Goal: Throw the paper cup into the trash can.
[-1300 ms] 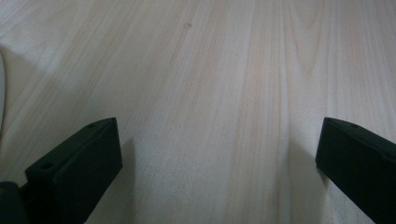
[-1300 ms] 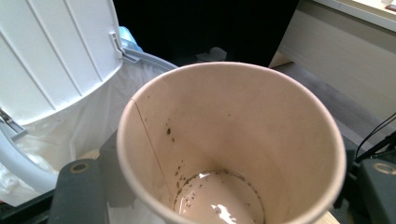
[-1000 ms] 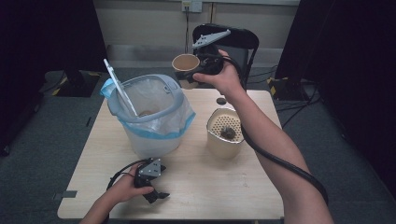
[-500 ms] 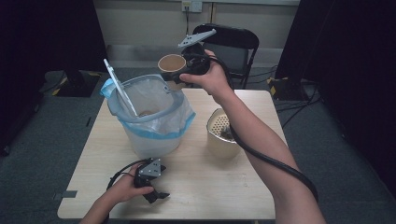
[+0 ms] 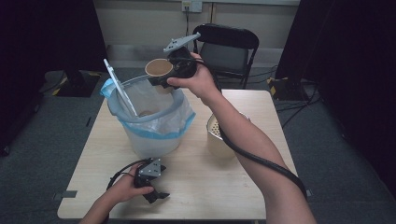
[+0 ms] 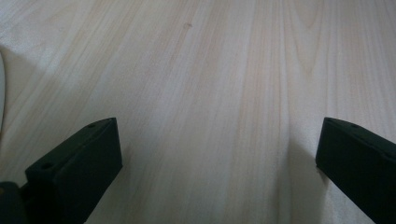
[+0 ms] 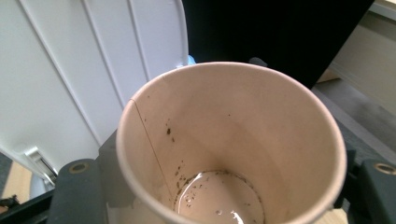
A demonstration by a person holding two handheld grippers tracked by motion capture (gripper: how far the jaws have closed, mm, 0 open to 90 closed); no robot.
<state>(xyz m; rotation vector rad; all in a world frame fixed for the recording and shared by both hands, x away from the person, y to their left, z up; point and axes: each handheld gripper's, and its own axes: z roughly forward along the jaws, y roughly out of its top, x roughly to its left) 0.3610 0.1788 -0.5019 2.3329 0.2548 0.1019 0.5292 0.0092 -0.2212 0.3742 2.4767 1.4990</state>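
High overview; two close jaw-level views, table (image 5: 196,186) shared.

Light wooden table (image 5: 196,186), grain running lengthwise, bare at the near edge. On it to the right, a cream perforated canister (image 5: 215,137), partly hidden behind a forearm. Beyond the far edge, a black folding chair (image 5: 229,46) facing the table. Above that, a wall socket (image 5: 192,5) on a pale wall. Underneath, grey carpet (image 5: 42,154).
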